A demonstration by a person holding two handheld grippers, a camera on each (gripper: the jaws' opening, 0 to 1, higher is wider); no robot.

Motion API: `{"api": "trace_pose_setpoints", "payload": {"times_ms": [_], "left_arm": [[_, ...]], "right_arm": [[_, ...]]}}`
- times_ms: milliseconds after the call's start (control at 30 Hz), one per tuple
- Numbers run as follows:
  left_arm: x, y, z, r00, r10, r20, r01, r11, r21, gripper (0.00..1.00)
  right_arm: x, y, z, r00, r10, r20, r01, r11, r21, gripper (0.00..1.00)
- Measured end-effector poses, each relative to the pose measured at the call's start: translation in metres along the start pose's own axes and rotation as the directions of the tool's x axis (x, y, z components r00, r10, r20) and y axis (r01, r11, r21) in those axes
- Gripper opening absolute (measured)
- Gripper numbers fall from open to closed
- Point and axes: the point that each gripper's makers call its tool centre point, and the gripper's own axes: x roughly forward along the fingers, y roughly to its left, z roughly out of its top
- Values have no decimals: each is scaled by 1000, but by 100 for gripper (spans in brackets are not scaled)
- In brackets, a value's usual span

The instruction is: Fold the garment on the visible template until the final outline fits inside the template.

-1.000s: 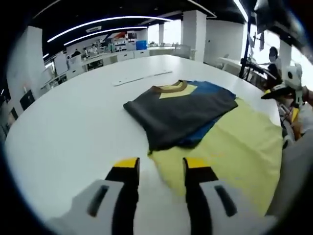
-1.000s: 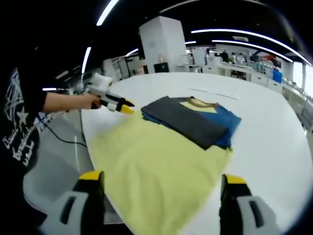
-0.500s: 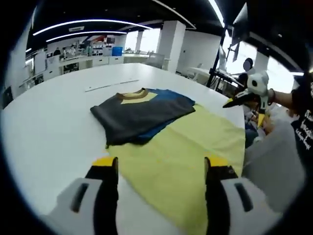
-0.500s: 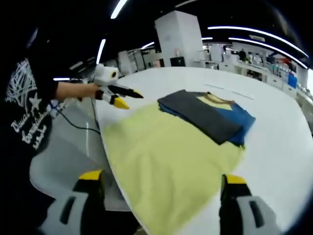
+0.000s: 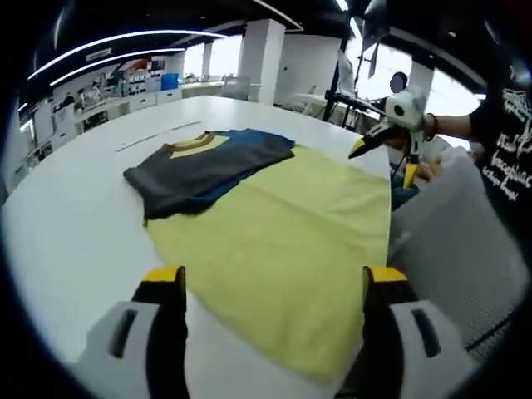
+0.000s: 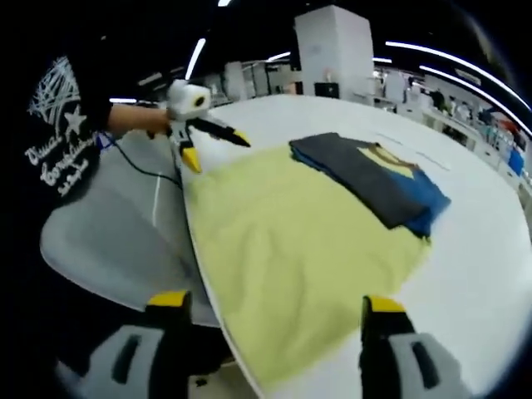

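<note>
My left gripper [image 5: 266, 287] is spread wide with nothing between its yellow-tipped jaws. The yellow template [image 5: 287, 233] lies flat on the white table [image 5: 75, 224] straight ahead at 12 o'clock, its near edge passing between my jaws without touching them. The garment [image 5: 208, 165], folded, dark grey over blue with a yellow collar patch, sits at the template's far end toward 11 o'clock, well clear of my tips, partly on the template and partly on the table. At 1 o'clock my right gripper [image 5: 382, 150] hangs beside the template's far corner, jaws parted, holding nothing.

In the right gripper view my right gripper [image 6: 270, 303] is just as wide and just as empty. The template [image 6: 291, 233] runs up from between my jaws, its corner draped at the table [image 6: 490, 249] edge. The garment [image 6: 374, 174] is at 1 o'clock on the template's far end. My left gripper [image 6: 204, 141] is at 11 o'clock, over the template's corner, jaws parted. At 9 o'clock my black printed sleeve [image 6: 58, 150] is visible. Nothing lies between either gripper and the garment.
</note>
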Motion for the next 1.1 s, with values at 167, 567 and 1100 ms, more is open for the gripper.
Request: {"api": "trace_pose_setpoints", "payload": {"times_ms": [167, 567, 1100], "left_arm": [[0, -9, -13, 999, -22, -41, 23, 999, 30, 77], [1, -19, -36, 994, -37, -99, 43, 997, 59, 69], [1, -21, -42, 991, -3, -130, 23, 988, 150, 65]], "right_arm": [[2, 0, -12, 999, -8, -54, 5, 998, -57, 74], [5, -1, -29, 995, -9, -96, 1, 996, -84, 59], [6, -3, -36, 986, -43, -163, 15, 986, -166, 49]]}}
